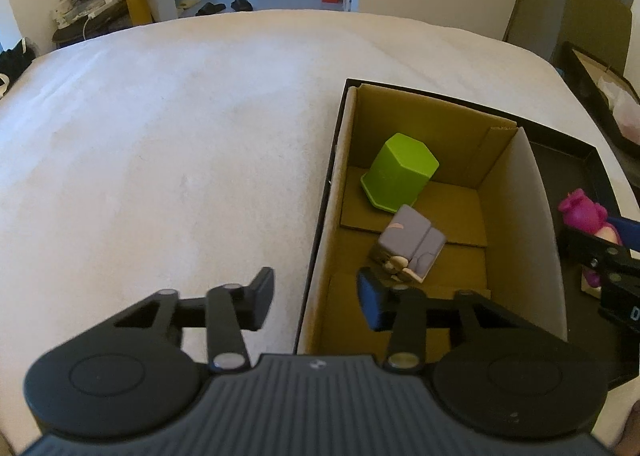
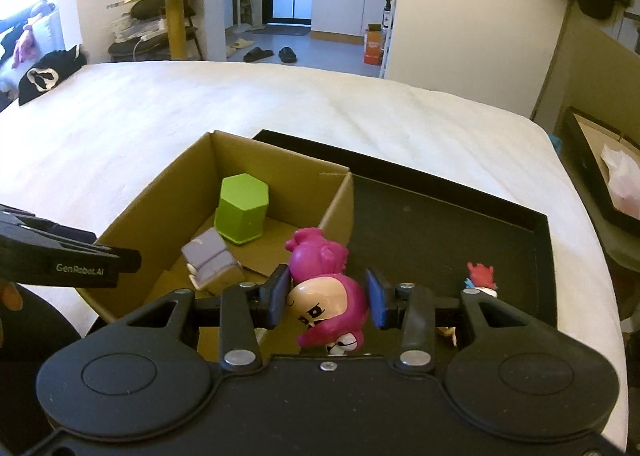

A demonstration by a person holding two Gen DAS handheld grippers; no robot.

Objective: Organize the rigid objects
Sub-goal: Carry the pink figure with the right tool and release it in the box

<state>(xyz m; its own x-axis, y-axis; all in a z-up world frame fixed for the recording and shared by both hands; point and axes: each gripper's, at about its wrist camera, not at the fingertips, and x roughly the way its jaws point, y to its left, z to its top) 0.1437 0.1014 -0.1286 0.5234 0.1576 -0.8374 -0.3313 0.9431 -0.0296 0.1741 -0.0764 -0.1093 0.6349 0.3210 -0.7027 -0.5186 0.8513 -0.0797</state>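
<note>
Two toys lie inside the cardboard box (image 1: 416, 212) in the left wrist view. One is a green block (image 1: 400, 176) with six sides, standing near the far wall of the box. The other is a small grey toy (image 1: 410, 246), lying tipped over, just beside the green block and nearer to the camera. The box sits inside a black tray (image 1: 576, 164), and the tray sits on a white bed (image 1: 180, 136). The left tongs (image 1: 316, 300) hang over the near left wall of the box, with one finger outside the box and one finger inside. They are open, with nothing between the fingers. At the right edge, a pink toy (image 1: 584, 212) peeks out, held in the other tongs.

In the right wrist view, the right tongs (image 2: 327, 298) are squeezed shut on the pink toy (image 2: 324, 296). It has a cream face and looks to be upside down, though the view is too close to be sure. The toy hangs above the near right corner of the cardboard box (image 2: 192, 184), where the box meets the black tray (image 2: 440, 224). The green block (image 2: 242, 208) and the grey toy (image 2: 210, 260) show inside the box. A small red toy (image 2: 480, 276) lies in the tray, to the right. The left tongs (image 2: 60, 260) poke in from the left edge.
</note>
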